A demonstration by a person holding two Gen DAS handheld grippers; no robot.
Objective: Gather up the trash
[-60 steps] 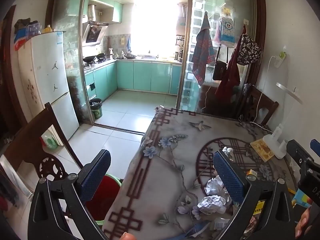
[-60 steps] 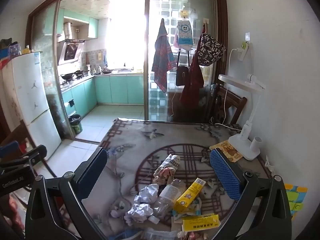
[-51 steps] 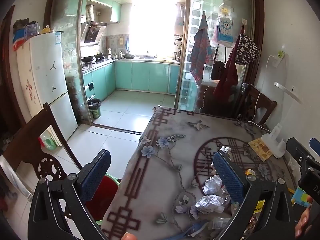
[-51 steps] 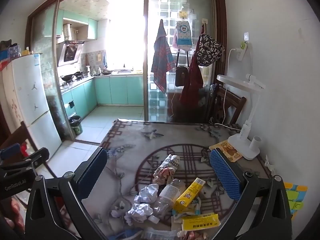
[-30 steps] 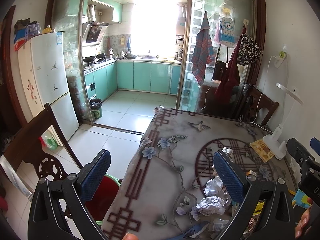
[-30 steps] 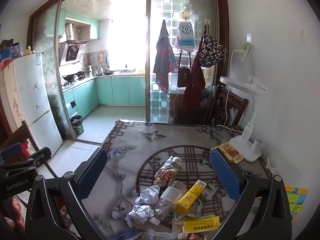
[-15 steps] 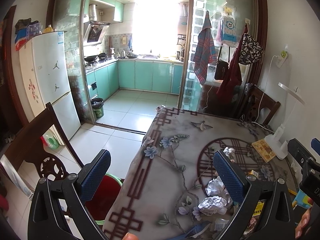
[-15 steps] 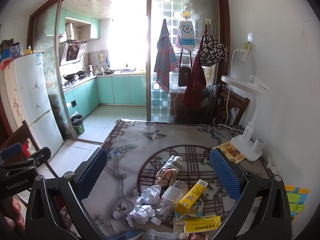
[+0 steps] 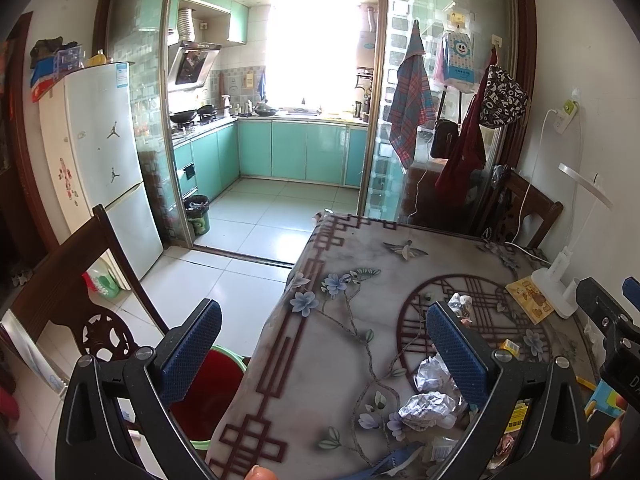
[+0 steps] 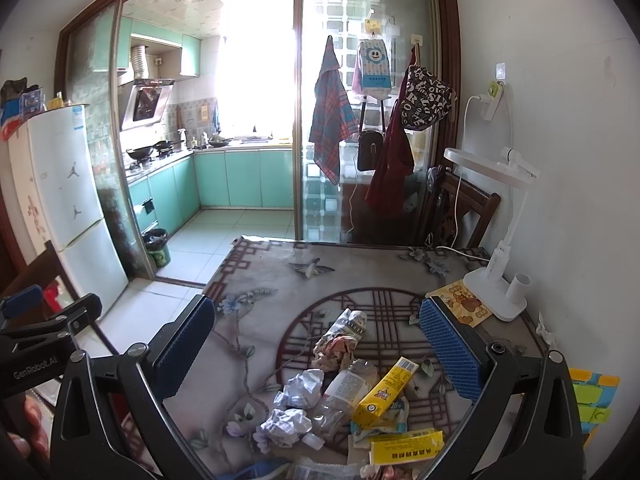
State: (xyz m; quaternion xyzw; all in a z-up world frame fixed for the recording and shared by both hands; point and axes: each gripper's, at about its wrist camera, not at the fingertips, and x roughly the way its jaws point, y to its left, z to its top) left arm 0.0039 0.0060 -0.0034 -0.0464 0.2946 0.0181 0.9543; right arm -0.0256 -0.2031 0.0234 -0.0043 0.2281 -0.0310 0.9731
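A heap of trash lies on the patterned table (image 10: 260,280): crumpled paper balls (image 10: 286,426), a squashed clear bottle (image 10: 344,390), a yellow carton (image 10: 386,392), a flat yellow box (image 10: 406,446) and a crushed wrapper (image 10: 340,340). My right gripper (image 10: 316,354) hovers open above this heap, nothing between its blue pads. My left gripper (image 9: 324,356) is open too, held over the table's left edge, with the paper balls (image 9: 428,404) behind its right finger. A red bucket with a green rim (image 9: 204,396) stands on the floor beside the table.
A white desk lamp (image 10: 496,280) and a yellow booklet (image 10: 460,304) sit at the table's right. A dark wooden chair (image 9: 72,280) stands left of the table, another chair (image 10: 460,208) behind it. A fridge (image 9: 100,168) and the kitchen doorway lie beyond.
Both grippers have drifted only slightly, with small shifts in view. Nothing was taken hold of and the trash lies as before.
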